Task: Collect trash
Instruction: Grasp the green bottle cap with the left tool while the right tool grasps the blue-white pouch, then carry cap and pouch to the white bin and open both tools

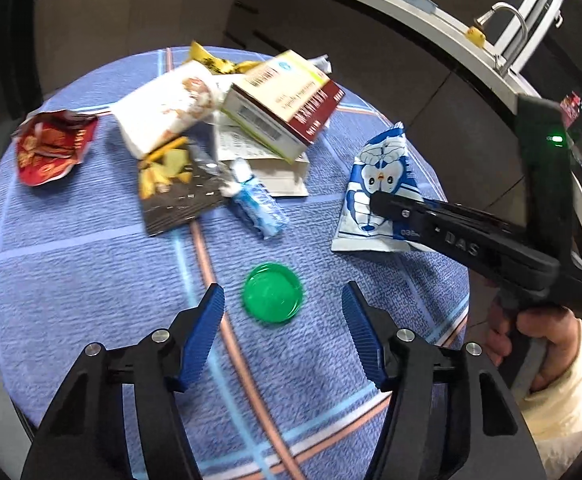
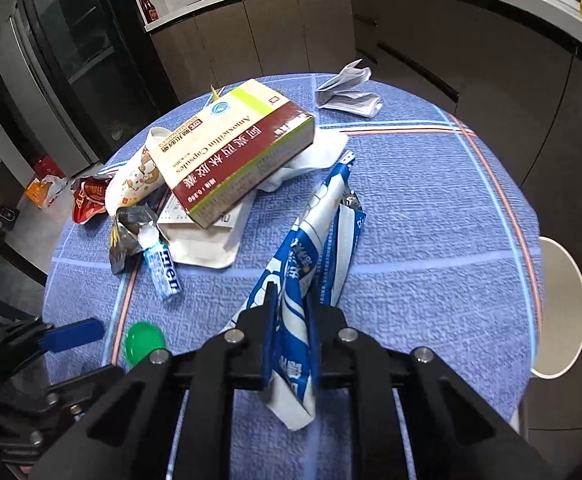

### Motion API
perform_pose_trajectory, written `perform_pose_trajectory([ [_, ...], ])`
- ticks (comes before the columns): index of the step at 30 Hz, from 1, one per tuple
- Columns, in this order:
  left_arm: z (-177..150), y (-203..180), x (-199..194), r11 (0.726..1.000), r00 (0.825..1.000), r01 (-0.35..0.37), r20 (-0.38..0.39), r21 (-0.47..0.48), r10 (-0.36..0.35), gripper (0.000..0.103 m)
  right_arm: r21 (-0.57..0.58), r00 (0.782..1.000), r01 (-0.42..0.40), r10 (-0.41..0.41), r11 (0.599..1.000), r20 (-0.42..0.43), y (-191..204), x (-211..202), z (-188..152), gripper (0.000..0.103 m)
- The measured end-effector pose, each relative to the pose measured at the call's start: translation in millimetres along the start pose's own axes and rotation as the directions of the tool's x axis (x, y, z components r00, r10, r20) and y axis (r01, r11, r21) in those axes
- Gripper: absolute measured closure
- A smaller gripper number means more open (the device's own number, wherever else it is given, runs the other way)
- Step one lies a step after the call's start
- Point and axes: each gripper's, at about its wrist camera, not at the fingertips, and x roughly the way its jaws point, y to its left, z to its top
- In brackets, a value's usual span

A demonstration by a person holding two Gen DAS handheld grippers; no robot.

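Observation:
A round table with a blue cloth point(image 1: 91, 280) holds scattered trash. My left gripper point(image 1: 283, 300) is open just above a green plastic lid point(image 1: 273, 298), which lies between its blue fingers; the lid also shows in the right wrist view point(image 2: 143, 342). My right gripper point(image 2: 289, 300) is shut on a blue and white snack wrapper point(image 2: 311, 240), also seen in the left wrist view point(image 1: 379, 184). Behind lie a medicine box point(image 1: 283, 108), a red wrapper point(image 1: 51, 148), a white pouch point(image 1: 167, 112), a black chip bag point(image 1: 175, 192) and a blue mint tube point(image 1: 255, 200).
Crumpled paper point(image 2: 347, 92) lies at the table's far edge. A white stool point(image 2: 563, 304) stands right of the table. Dark kitchen cabinets point(image 2: 291, 32) with a counter and sink tap point(image 1: 507, 28) run behind. A dark fridge point(image 2: 63, 60) stands at the left.

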Motion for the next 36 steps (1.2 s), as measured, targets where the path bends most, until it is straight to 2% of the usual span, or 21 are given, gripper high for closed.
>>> perform_pose_trajectory([
  [3, 3.7, -3.8, 14.3, 1.000, 0.999, -0.021, -0.024, 0.020, 0.022, 0.058, -0.001, 1.000, 0.019, -0.019, 1.000, 0.004, -1.0, -5.2, -3.3, 0.088],
  [9, 5.7, -13.3, 25.9, 0.992, 0.994, -0.106, -0.024, 0.070, 0.108, 0.059, 0.007, 1.000, 0.023, -0.023, 1.000, 0.015, -5.3, -10.9, -6.3, 0.088],
  [12, 2.7, -19.9, 32.2, 0.984, 0.989, -0.147, -0.011, 0.097, 0.149, 0.068, 0.008, 1.000, 0.020, -0.020, 1.000, 0.020, -4.2, -14.9, -7.7, 0.088],
  [18, 0.3, -21.5, 34.7, 0.985, 0.988, -0.156, 0.011, 0.077, 0.156, 0.069, -0.002, 0.999, 0.018, -0.018, 1.000, 0.044, 1.7, -29.0, -12.6, 0.089],
  [22, -3.2, -21.3, 16.1, 0.991, 0.991, -0.126, 0.049, 0.049, 0.124, 0.069, -0.003, 0.997, 0.018, -0.017, 1.000, 0.075, 3.4, -46.1, -15.5, 0.089],
  [27, 7.6, -30.9, -4.7, 0.997, 0.993, -0.061, 0.105, 0.039, 0.056, 0.069, 0.014, 0.992, 0.023, -0.025, 1.000, 0.125, -4.2, -70.9, -20.1, 0.089],
  [32, 26.8, -62.5, -6.3, 0.995, 0.991, 0.005, 0.134, 0.100, -0.018, 0.069, 0.062, 0.981, 0.060, -0.071, 0.996, 0.182, -28.9, -98.4, -24.9, 0.089],
  [36, 44.6, -102.2, -3.2, 0.982, 0.986, 0.080, 0.131, 0.172, -0.103, 0.069, 0.133, 0.967, 0.119, -0.145, 0.984, 0.209, -66.9, -117.6, -33.6, 0.089],
])
